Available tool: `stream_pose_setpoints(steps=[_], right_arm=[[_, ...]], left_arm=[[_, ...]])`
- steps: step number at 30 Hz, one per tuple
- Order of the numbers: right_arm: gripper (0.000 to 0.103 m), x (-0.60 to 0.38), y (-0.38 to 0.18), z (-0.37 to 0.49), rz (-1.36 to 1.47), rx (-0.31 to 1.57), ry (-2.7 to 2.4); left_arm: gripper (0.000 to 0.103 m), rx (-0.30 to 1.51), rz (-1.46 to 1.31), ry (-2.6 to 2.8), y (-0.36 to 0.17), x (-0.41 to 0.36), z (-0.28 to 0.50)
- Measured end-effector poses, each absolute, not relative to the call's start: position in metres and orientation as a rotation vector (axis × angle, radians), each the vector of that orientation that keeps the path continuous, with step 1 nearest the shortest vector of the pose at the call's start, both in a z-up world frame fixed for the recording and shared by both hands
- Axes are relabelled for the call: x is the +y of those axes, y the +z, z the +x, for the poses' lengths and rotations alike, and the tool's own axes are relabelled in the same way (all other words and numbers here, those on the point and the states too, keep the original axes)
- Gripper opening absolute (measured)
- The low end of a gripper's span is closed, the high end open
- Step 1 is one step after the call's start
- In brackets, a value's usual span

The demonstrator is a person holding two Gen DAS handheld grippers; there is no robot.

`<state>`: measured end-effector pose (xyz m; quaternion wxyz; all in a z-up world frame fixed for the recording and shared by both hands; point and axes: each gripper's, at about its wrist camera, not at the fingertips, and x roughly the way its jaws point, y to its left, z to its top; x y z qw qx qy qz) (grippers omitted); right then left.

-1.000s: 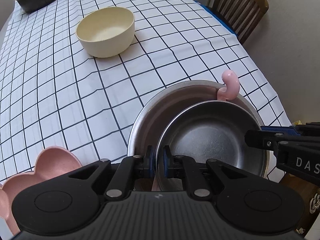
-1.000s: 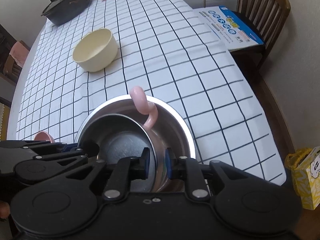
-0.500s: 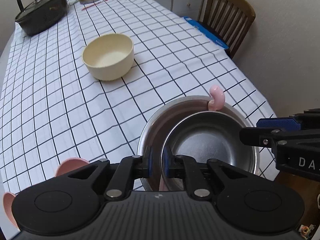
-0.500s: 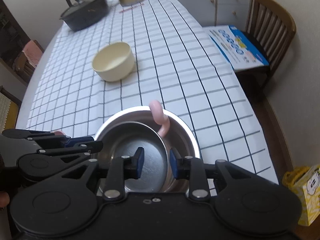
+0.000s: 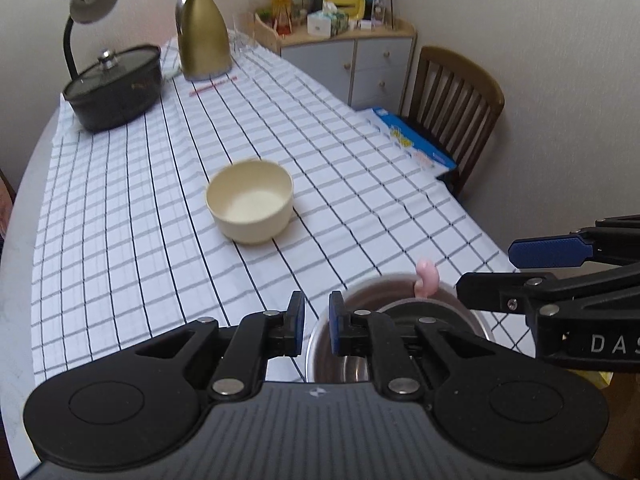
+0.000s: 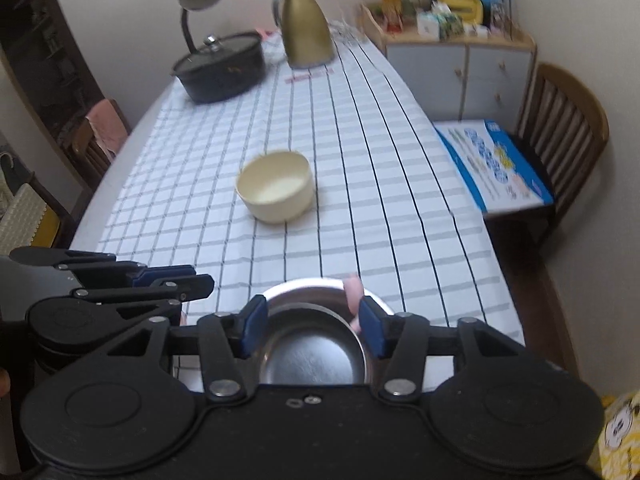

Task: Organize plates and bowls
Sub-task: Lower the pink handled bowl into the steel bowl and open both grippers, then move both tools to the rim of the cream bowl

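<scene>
Two steel bowls sit nested at the table's near edge, the small bowl (image 6: 312, 356) inside the large bowl (image 6: 320, 285) (image 5: 472, 316). A pink hooked piece (image 5: 426, 278) (image 6: 354, 288) sticks up at their far rim. My left gripper (image 5: 316, 320) (image 6: 202, 276) hovers just left of the bowls, shut to a narrow slit with nothing in it. My right gripper (image 6: 312, 320) (image 5: 484, 266) hangs above the bowls with its jaws opening wide, the pads clear of the rims. A cream bowl (image 5: 250, 208) (image 6: 276, 192) stands alone mid-table.
At the table's far end stand a black lidded pot (image 5: 116, 88), a gold jug (image 5: 204, 46) and a lamp (image 5: 90, 0). A wooden chair (image 5: 456, 92) with a blue-and-white box (image 5: 412, 140) is at the right edge. A yellow bag (image 6: 620, 432) lies on the floor.
Both grippers rose and tipped up off the nested bowls. The left came off the small bowl's rim; the right opened off the rim it pinched. The bowls stayed on the table.
</scene>
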<state>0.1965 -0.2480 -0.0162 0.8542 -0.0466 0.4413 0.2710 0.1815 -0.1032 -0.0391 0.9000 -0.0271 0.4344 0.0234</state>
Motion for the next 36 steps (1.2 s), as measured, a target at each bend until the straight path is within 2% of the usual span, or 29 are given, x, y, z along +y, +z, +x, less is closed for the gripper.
stream_pose_setpoints(steps=[3, 5, 7, 8, 9, 12, 14, 16, 22, 36], right_arm=[[0.063, -0.245, -0.004, 0.197, -0.098, 0.88, 0.589], [0.064, -0.242, 0.005, 0.199, -0.103, 0.855, 0.597], [0.065, -0.24, 0.013, 0.202, -0.101, 0.838, 0.61], [0.069, -0.239, 0.016, 0.204, -0.097, 0.83, 0.616], [0.072, -0.239, 0.019, 0.206, -0.095, 0.821, 0.618], [0.077, -0.237, 0.026, 0.214, -0.091, 0.797, 0.621], [0.084, -0.236, 0.03, 0.219, -0.092, 0.776, 0.625], [0.089, -0.233, 0.034, 0.225, -0.099, 0.746, 0.635], [0.101, -0.222, 0.039, 0.248, -0.107, 0.701, 0.659], [0.099, -0.179, 0.003, 0.325, -0.124, 0.797, 0.697]], left_arm=[[0.013, 0.857, -0.045, 0.058, -0.026, -0.101, 0.181], [0.023, 0.83, -0.037, 0.073, -0.02, -0.099, 0.182], [0.05, 0.796, -0.043, 0.085, -0.015, -0.096, 0.182], [0.055, 0.778, -0.047, 0.088, -0.013, -0.095, 0.182], [0.059, 0.759, -0.047, 0.093, -0.01, -0.093, 0.182], [0.059, 0.74, -0.046, 0.099, -0.005, -0.089, 0.188], [0.063, 0.725, -0.05, 0.111, -0.002, -0.086, 0.192], [0.072, 0.703, -0.053, 0.127, 0.0, -0.082, 0.197], [0.073, 0.685, -0.078, 0.17, 0.0, -0.069, 0.218], [0.073, 0.777, -0.149, 0.272, -0.039, -0.03, 0.28]])
